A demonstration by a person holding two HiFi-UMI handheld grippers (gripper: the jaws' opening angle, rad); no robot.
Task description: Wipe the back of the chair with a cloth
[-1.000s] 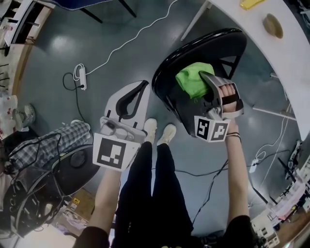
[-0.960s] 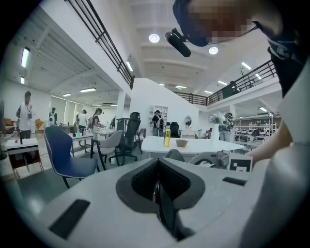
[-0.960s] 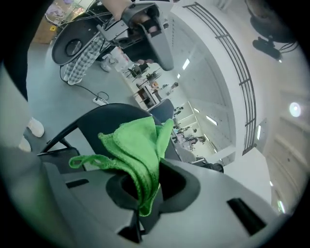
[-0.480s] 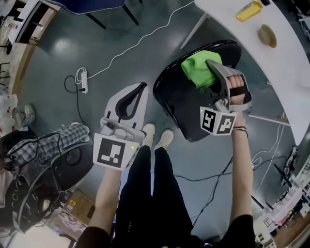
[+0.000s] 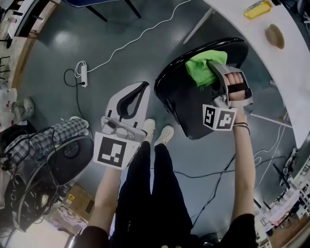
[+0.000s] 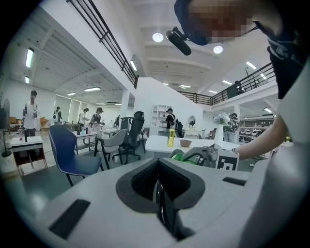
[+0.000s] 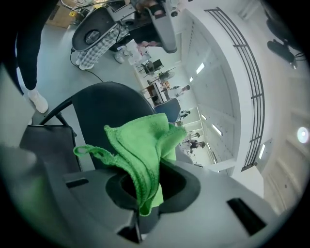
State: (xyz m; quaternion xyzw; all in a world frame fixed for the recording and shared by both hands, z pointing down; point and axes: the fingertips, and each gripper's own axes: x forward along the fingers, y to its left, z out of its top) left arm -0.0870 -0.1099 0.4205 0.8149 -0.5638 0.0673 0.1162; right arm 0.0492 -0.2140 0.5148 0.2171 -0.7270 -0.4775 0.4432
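A black chair (image 5: 181, 97) stands in front of the person in the head view, its curved back (image 7: 104, 111) filling the middle of the right gripper view. My right gripper (image 5: 210, 70) is shut on a bright green cloth (image 5: 202, 68) and holds it against the chair back near the upper rim. In the right gripper view the cloth (image 7: 140, 145) hangs bunched out of the right gripper (image 7: 145, 193). My left gripper (image 5: 140, 89) hovers over the floor left of the chair, shut with nothing in it. In its own view the left gripper (image 6: 157, 186) shows both jaws closed together.
A white table (image 5: 290, 63) curves past the chair on the right, bearing a yellow bottle (image 5: 259, 8) and a brown bowl (image 5: 274, 35). A power strip (image 5: 82, 75) with a white cable lies on the floor at left. The person's shoes (image 5: 157, 131) stand by the chair.
My right gripper has slid the green cloth farther up the chair back toward its upper rim. The left gripper has stayed where it was.
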